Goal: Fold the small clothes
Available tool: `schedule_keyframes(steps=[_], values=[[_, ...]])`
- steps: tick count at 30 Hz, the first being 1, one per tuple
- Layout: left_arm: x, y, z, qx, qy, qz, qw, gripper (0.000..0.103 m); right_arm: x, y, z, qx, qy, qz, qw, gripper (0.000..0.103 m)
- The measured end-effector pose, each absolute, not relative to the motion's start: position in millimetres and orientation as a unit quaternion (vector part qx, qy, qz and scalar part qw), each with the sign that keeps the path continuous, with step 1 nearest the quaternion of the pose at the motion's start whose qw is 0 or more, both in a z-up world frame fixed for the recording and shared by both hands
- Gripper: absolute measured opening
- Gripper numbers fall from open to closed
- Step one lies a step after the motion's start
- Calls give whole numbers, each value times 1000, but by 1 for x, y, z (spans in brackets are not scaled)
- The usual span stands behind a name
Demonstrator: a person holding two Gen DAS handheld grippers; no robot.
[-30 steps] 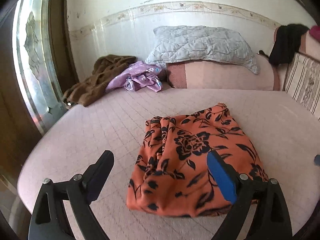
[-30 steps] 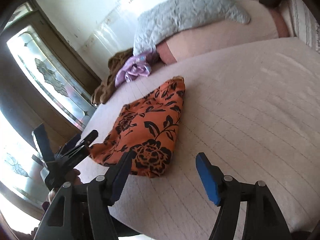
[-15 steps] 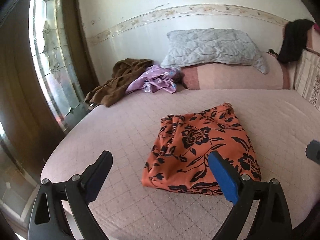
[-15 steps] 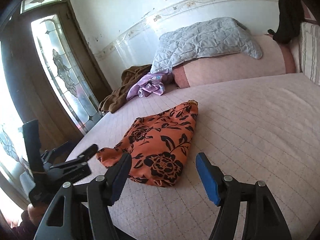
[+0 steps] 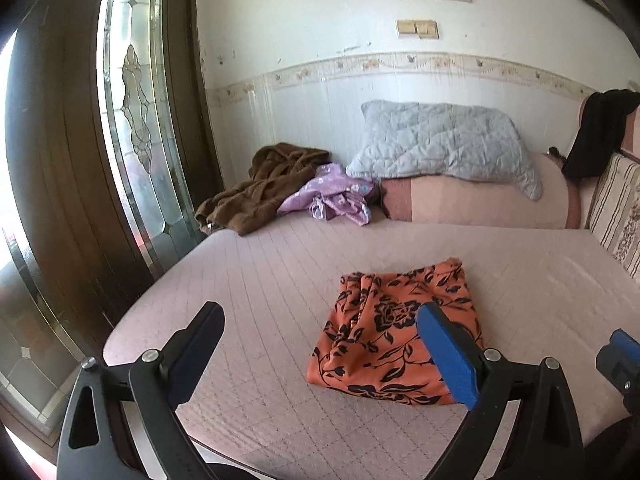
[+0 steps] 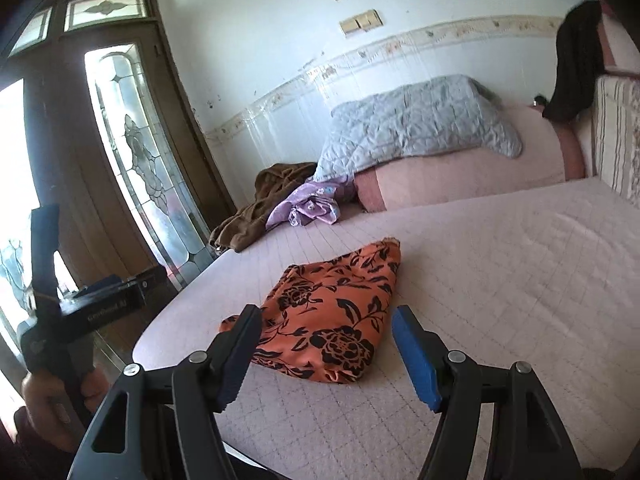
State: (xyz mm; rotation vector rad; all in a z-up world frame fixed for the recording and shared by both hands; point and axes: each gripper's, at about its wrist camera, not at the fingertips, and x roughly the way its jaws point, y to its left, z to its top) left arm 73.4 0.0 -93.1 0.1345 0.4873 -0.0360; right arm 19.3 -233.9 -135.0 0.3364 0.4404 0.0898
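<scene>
A folded orange cloth with a black flower print [image 5: 394, 330] lies flat on the pink quilted bed [image 5: 280, 280]; it also shows in the right wrist view [image 6: 336, 316]. My left gripper [image 5: 320, 328] is open and empty, held back from the bed's near edge, left of the cloth. My right gripper [image 6: 326, 328] is open and empty, above the near edge just short of the cloth. The left gripper is also seen from the side at the left of the right wrist view [image 6: 108, 292], held in a hand.
A purple garment [image 5: 332, 200] and a brown garment [image 5: 264, 188] lie heaped at the bed's far left. A grey quilted pillow [image 5: 440, 140] rests on a pink bolster [image 5: 480, 204]. A wooden door with patterned glass [image 5: 132, 120] stands at the left. A black garment [image 5: 600, 132] hangs at the right.
Both grippers have drawn back and up from the cloth, which now looks smaller and farther. The cloth has stayed folded in place.
</scene>
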Motion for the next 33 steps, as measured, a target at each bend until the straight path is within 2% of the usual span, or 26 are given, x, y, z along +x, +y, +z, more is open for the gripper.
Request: schedule_keyframes(steps=[15,33], values=[[44,-5,-50,73,215,-39,973,102,-18,-208,-62,127,176,31,976,76],[43,9,-44,55,215,-31,975,102,-15,-194,-57,113,177,34,977,76]])
